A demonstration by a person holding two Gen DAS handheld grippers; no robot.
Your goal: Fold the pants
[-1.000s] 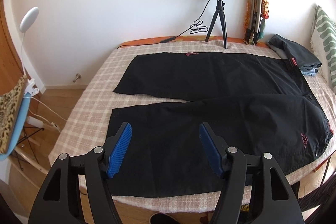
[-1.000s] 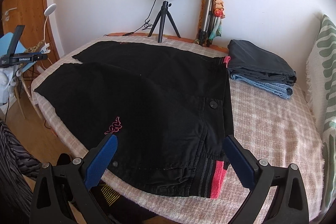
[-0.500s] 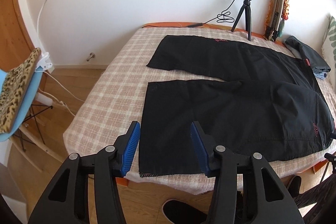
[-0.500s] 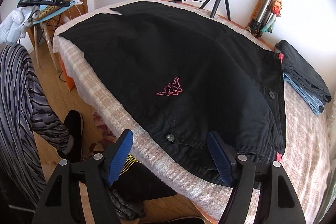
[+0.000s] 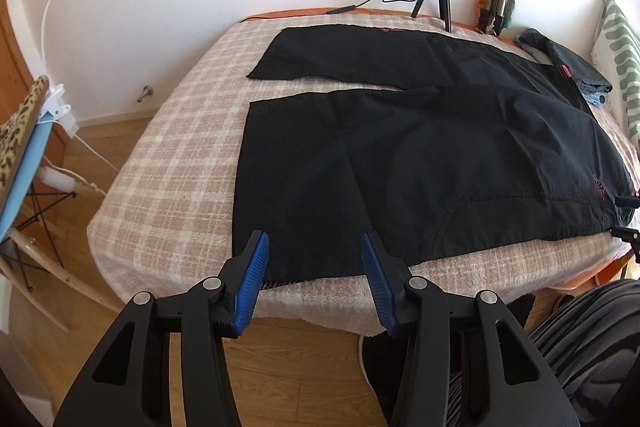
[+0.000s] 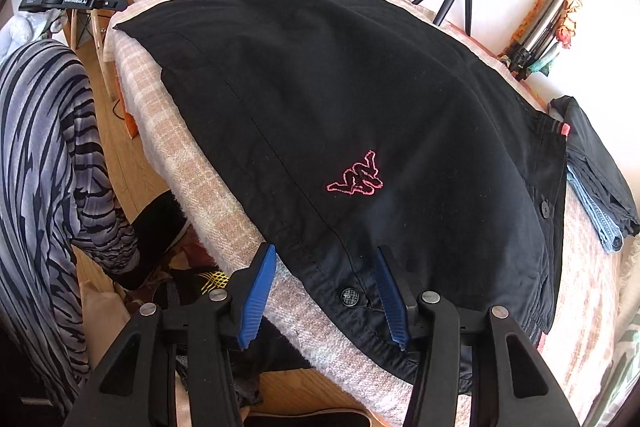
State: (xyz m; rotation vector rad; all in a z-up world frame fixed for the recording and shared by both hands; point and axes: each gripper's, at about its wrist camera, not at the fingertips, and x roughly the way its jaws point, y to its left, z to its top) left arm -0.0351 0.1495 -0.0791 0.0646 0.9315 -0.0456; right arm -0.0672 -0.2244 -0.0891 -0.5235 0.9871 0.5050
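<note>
Your left gripper (image 5: 314, 259) sits at the bottom of its frame, blue ribbed pads apart and straddling the hem corner of the near leg of the black woven pants (image 5: 420, 155); the pads do not press the cloth, and whether the tips touch it is hard to tell. Your right gripper (image 6: 326, 267) is closing at the bottom of its frame, with the pants' waistband edge and a round dark button (image 6: 349, 295) between the pads, not yet pinched. The pants lie flat and spread on the pink-and-cream checked blanket (image 5: 176, 163), legs toward the left of the left view, waist cut off by the lens edge at right. A pink outlined logo (image 6: 356, 177) is stitched near the hip. The folded dark and blue-denim clothes (image 6: 600, 179) at the right edge are partly hidden behind the waistband. Your striped grey sleeve (image 6: 44, 155) blocks the left side of the right view.
</note>
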